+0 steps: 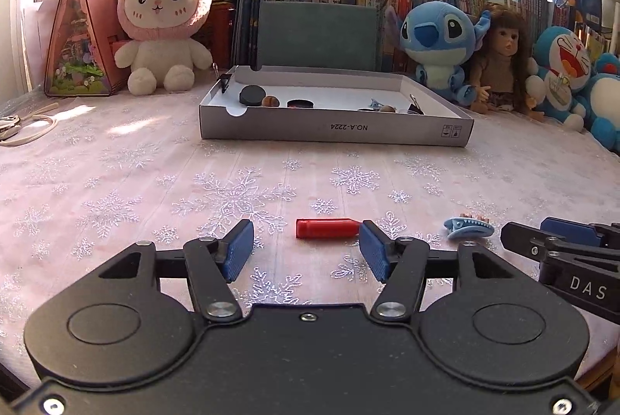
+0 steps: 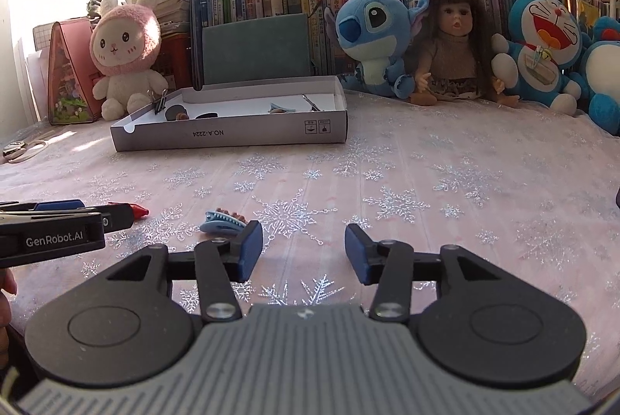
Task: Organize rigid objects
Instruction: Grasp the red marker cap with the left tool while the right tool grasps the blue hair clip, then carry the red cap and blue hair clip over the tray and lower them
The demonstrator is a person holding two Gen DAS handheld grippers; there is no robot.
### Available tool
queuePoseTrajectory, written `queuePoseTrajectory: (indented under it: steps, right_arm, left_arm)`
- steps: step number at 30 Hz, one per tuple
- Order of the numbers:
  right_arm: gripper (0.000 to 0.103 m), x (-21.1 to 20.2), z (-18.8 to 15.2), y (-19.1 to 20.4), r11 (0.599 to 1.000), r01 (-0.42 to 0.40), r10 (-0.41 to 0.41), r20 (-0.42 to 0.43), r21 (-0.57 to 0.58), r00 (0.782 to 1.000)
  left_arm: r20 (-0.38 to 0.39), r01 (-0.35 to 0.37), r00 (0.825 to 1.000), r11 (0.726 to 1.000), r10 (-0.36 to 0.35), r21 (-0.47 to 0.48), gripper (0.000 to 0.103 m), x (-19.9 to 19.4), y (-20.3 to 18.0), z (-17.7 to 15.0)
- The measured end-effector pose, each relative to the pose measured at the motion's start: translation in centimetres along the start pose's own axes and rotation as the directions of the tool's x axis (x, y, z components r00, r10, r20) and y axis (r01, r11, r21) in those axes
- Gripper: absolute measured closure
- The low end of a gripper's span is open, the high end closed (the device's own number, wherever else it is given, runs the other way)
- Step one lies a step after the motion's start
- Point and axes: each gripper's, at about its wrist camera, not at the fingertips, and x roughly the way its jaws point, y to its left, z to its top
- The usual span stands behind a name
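Note:
A red cylinder (image 1: 325, 228) lies on the snowflake cloth just ahead of my open left gripper (image 1: 306, 246), its right end touching or just behind the right fingertip. A blue hair clip (image 1: 468, 228) lies to its right. In the right wrist view the clip (image 2: 224, 222) sits just left of my open, empty right gripper (image 2: 303, 246), and the red cylinder's tip (image 2: 140, 210) shows behind the left gripper (image 2: 58, 217). A white shallow box (image 1: 333, 132) farther back holds a black disc (image 1: 254, 94), a brown bead, another clip and small items.
Plush toys, a doll (image 2: 453, 43) and rows of books line the back edge. A pink triangular house box (image 1: 79, 35) stands at the back left. Scissors and a cord (image 1: 23, 128) lie at the far left. The right gripper (image 1: 562, 252) enters from the right.

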Motion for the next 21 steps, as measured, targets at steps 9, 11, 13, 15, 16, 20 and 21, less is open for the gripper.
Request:
queuePoseTrajectory:
  steps: [9,11,13,15,16,20,21]
  right_arm:
    - [0.038,-0.1,-0.2,0.3,1.000,-0.015,0.015,-0.002,0.003,1.000]
    - [0.037,-0.2,-0.3,0.6,1.000,-0.014,0.014,0.009,0.000,1.000]
    - [0.035,-0.3,-0.3,1.0,1.000,-0.015,0.015,0.021,0.006,1.000]
    - [0.035,-0.3,-0.3,1.5,1.000,-0.022,0.022,0.028,0.010,0.999]
    - [0.034,-0.2,-0.2,1.7,1.000,-0.028,0.028,0.029,0.010,0.999]
    - [0.034,0.1,0.1,3.1,0.999,-0.049,0.049,0.027,0.011,0.998]
    - [0.034,0.3,0.1,3.4,0.999,-0.052,0.052,0.025,0.011,0.998]
  left_arm:
    - [0.002,0.042,0.999,0.995,-0.042,0.090,0.061,1.0,-2.3,-0.1]
    - [0.000,0.064,0.998,0.993,-0.064,0.104,0.061,0.8,-2.4,-0.1]
    - [-0.002,0.074,0.997,0.992,-0.074,0.103,0.061,0.7,-2.1,-0.1]
    - [0.000,0.065,0.998,0.993,-0.065,0.098,0.061,0.6,-1.7,-0.1]
    - [0.002,0.060,0.998,0.994,-0.060,0.091,0.061,0.5,-1.4,0.0]
    - [0.024,0.021,0.999,0.997,-0.022,0.073,0.061,0.2,0.1,0.4]
    - [0.030,0.004,1.000,0.997,-0.006,0.072,0.061,0.2,0.6,0.4]
